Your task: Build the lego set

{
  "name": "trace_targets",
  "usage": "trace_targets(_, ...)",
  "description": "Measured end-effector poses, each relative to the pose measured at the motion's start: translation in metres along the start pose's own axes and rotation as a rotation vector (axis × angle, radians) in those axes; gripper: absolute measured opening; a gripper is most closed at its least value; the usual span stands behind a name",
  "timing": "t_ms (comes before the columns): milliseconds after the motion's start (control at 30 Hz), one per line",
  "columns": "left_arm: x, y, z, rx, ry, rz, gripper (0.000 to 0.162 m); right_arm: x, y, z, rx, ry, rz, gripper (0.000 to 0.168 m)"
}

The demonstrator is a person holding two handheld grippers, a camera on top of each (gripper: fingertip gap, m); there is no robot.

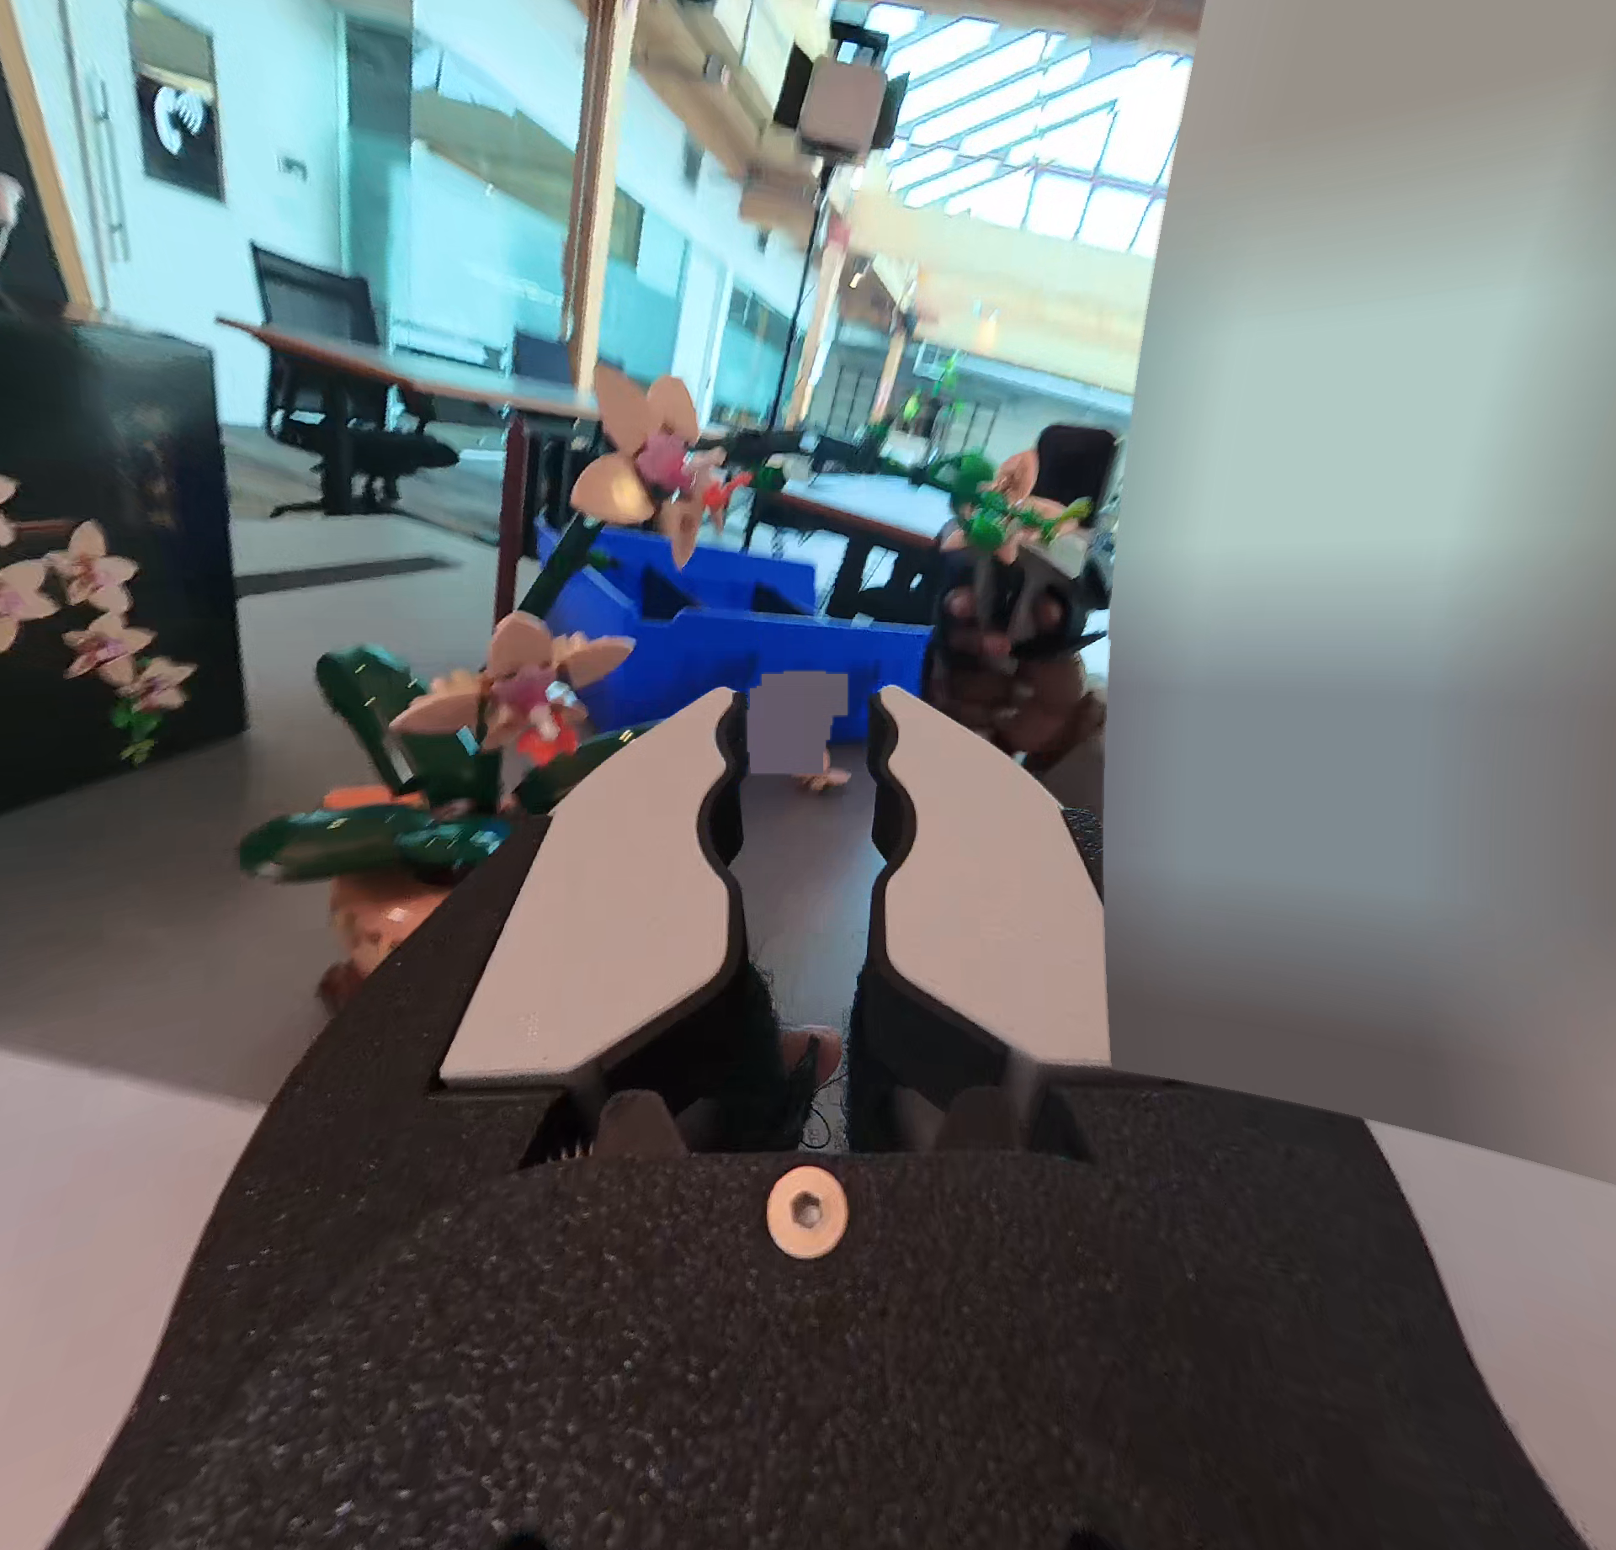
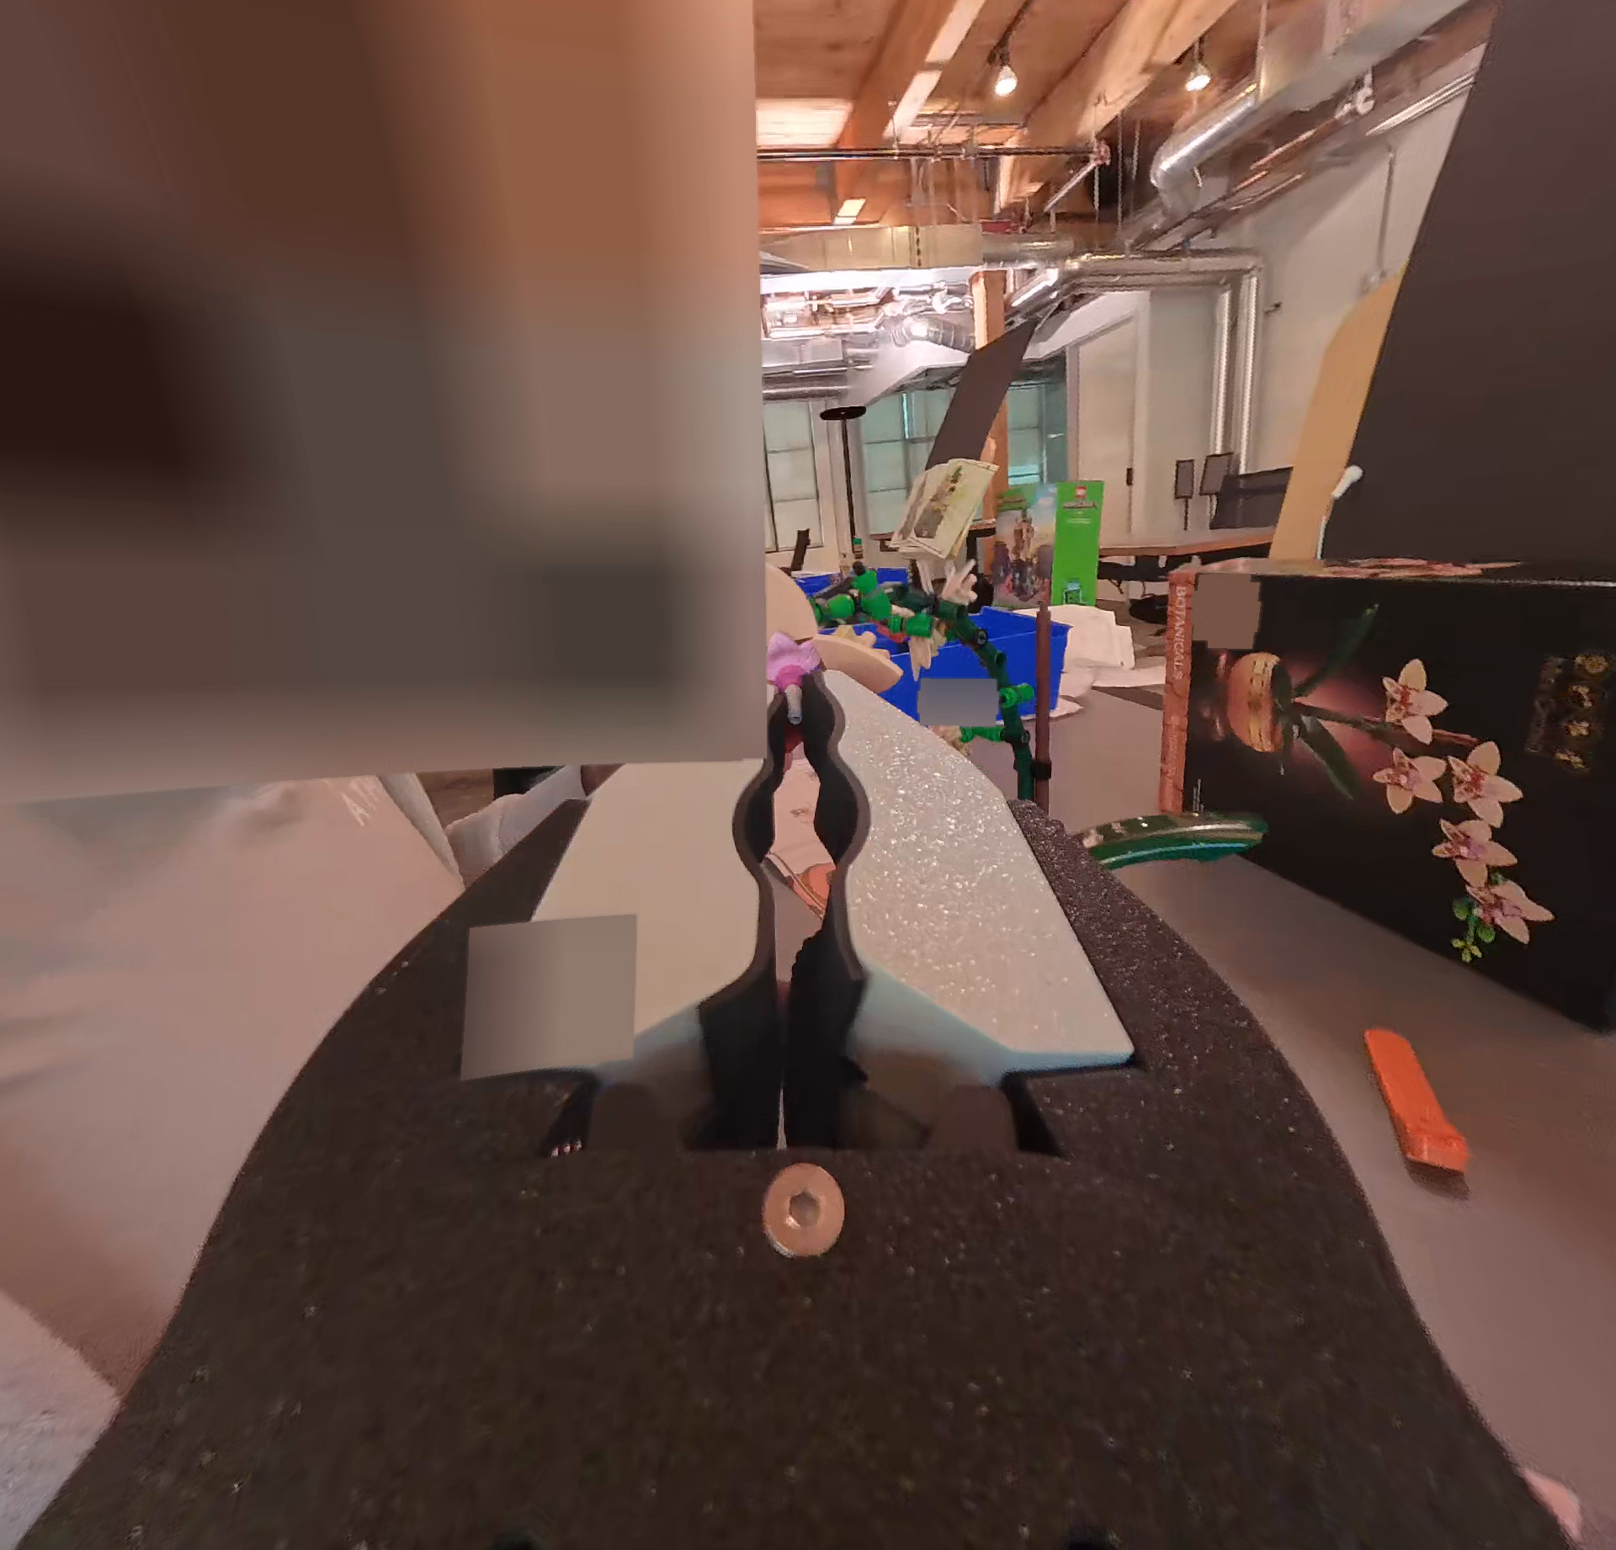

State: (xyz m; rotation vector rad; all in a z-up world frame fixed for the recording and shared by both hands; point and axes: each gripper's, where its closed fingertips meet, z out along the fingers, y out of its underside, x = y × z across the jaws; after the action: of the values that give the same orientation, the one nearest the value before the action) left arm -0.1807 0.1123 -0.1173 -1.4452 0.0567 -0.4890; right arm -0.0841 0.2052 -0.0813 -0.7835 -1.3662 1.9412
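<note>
Left wrist view shows your left gripper (image 1: 803, 721) with its fingers spread apart and nothing between them, held above the grey table (image 1: 131, 913). Just ahead to its left stands the orchid model (image 1: 516, 695), with dark green leaves low down and pale pink blooms higher on the stem. Behind it sits a blue bin (image 1: 726, 634), and the dark set box (image 1: 105, 564) stands at far left. Your right gripper (image 1: 1014, 607) shows farther off, carrying a flower sprig (image 1: 1006, 503) with green stem pieces. Seen from the right wrist, that gripper (image 2: 800, 704) is clenched on the sprig (image 2: 791, 660) (only its pink centre and a petal show clearly). An orange brick separator (image 2: 1412, 1106) lies on the table near the box (image 2: 1417, 765).
</note>
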Motion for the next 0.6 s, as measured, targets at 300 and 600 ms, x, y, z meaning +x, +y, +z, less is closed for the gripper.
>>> trace_targets(300,-0.045,0.023,-0.065,-0.133,-0.253,0.048,0.025,0.01,0.021,-0.013,-0.004,0.107,0.028,0.003)
trace_targets(600,-0.07,0.04,-0.107,-0.155,-0.346,0.019,0.025,0.018,0.035,-0.007,-0.058,0.134,0.066,0.003)
